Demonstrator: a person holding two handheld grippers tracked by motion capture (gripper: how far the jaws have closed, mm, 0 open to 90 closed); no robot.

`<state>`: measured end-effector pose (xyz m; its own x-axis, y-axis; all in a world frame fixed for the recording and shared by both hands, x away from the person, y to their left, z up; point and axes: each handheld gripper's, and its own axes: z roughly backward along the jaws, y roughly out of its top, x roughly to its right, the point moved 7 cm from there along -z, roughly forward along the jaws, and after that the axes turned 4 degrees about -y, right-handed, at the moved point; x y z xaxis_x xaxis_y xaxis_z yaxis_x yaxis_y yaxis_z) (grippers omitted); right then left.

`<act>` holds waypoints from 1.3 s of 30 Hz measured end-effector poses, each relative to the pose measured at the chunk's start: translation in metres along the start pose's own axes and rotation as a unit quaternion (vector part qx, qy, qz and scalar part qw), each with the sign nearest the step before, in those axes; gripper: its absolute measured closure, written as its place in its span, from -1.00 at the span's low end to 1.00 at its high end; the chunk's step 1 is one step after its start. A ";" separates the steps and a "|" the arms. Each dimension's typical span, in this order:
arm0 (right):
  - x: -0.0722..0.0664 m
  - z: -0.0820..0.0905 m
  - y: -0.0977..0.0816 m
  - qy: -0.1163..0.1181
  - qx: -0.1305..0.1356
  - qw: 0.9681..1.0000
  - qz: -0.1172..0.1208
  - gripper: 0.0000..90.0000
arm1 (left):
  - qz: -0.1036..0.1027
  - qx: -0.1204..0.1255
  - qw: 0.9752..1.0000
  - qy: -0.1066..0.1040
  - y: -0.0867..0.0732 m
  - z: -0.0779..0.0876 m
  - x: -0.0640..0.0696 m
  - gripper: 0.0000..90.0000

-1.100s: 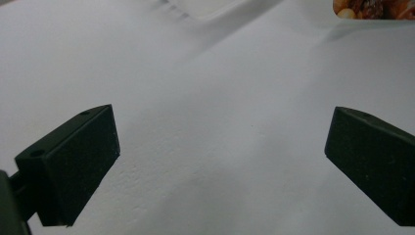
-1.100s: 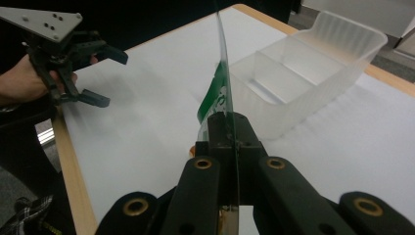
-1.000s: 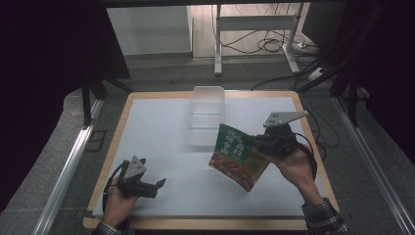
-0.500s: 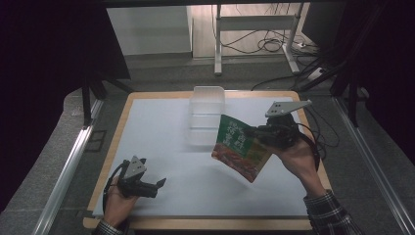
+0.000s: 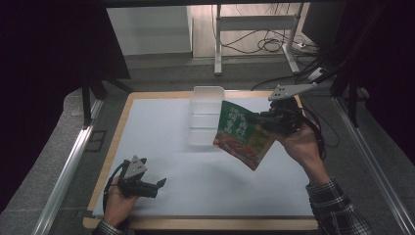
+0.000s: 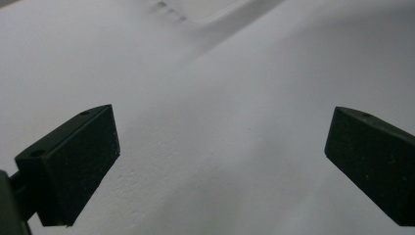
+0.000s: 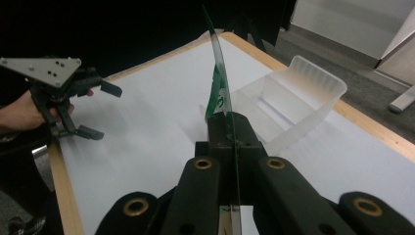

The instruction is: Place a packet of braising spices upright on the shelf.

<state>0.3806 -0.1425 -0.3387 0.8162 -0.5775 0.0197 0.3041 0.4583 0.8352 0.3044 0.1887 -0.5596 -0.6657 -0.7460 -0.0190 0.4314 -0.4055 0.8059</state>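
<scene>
The clear plastic tub sits empty at upper centre of the white mat. My right gripper pinches the green packet tight, held aloft just right of the tub. At lower left my left gripper rests wide open, holding nothing.

The right gripper comes up from the bottom middle of the frame, and its two black jaws are pressed tight on a thin green packet that stands up on its edge toward the top middle. At the right, just behind the packet, a clear plastic box sits on the white table. At the upper left a hand holds the other gripper, with its jaws apart, over the table's wooden edge.
</scene>
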 end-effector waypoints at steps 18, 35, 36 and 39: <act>0.027 -0.012 0.047 -0.031 0.024 0.999 0.009 0.98 | 0.004 0.004 1.000 -0.008 0.001 0.000 0.000 -1.00; 0.042 -0.047 0.078 -0.035 0.040 0.999 0.008 0.98 | 0.004 0.003 1.000 -0.008 0.001 0.000 0.000 -1.00; 0.043 -0.052 0.083 -0.035 0.042 0.998 0.007 0.98 | 0.004 0.004 1.000 -0.008 0.001 0.001 0.000 -1.00; 0.044 -0.060 0.089 -0.034 0.046 0.998 0.007 0.98 | 0.004 0.003 1.000 -0.007 0.001 0.001 0.000 -1.00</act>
<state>0.4734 -0.0869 -0.2963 0.7832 -0.6182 0.0666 0.2447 0.4049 0.8810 0.3047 0.1887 -0.5584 -0.6712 -0.7412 -0.0048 0.4323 -0.3967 0.8098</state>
